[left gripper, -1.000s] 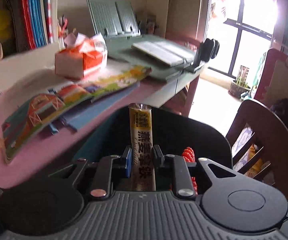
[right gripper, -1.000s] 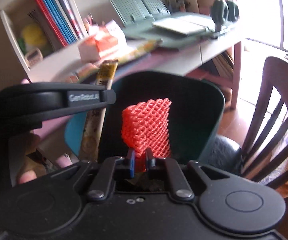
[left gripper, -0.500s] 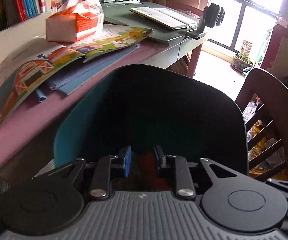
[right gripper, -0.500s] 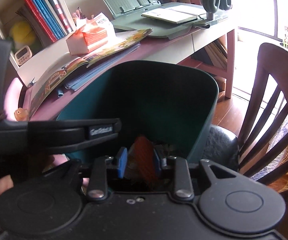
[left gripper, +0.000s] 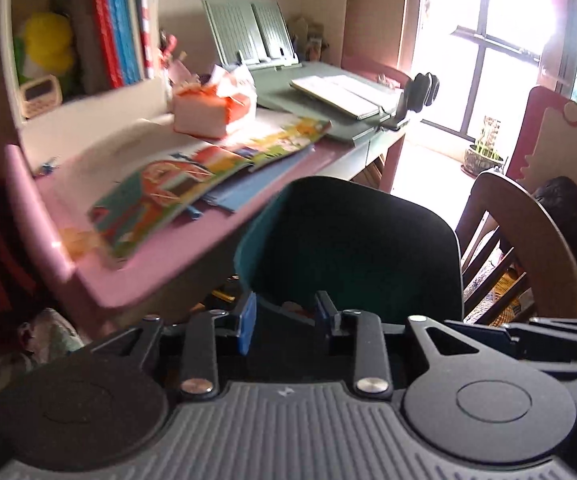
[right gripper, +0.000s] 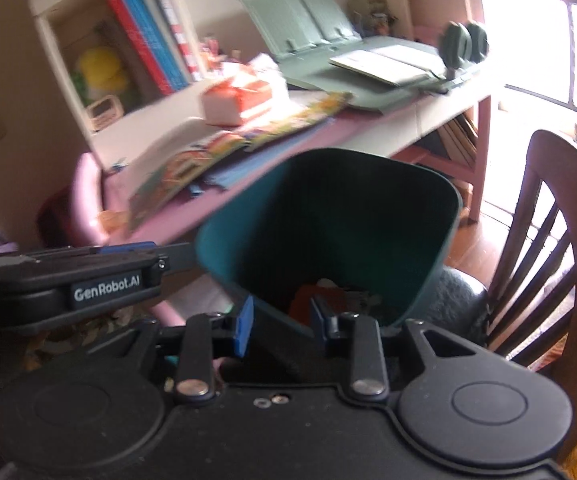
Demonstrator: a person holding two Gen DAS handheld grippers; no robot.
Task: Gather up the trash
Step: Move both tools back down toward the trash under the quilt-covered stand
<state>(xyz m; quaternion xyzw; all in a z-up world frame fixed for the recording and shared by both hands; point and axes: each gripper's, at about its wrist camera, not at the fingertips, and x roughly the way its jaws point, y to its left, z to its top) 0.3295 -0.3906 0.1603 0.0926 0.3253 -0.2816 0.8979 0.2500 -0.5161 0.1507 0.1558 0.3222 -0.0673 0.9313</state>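
A dark teal trash bin (left gripper: pixel 352 240) stands beside the pink desk; it also shows in the right wrist view (right gripper: pixel 368 216). Red mesh and other scraps (right gripper: pixel 320 300) lie at its bottom. My left gripper (left gripper: pixel 286 318) is open and empty, just above the bin's near rim. My right gripper (right gripper: pixel 282 318) is open and empty at the bin's near rim. The left gripper's body (right gripper: pixel 88 284) shows at the left of the right wrist view.
The pink desk (left gripper: pixel 136 280) carries a picture book (left gripper: pixel 192 184), a tissue box (left gripper: pixel 212 108) and a green book stand (left gripper: pixel 328 96). A shelf with books (right gripper: pixel 148 28) stands behind. A wooden chair (right gripper: pixel 560 240) is at the right.
Both grippers opened and dropped their loads into the bin: the yellow wrapper from the left, the red mesh from the right. Both then pulled back and up from the bin.
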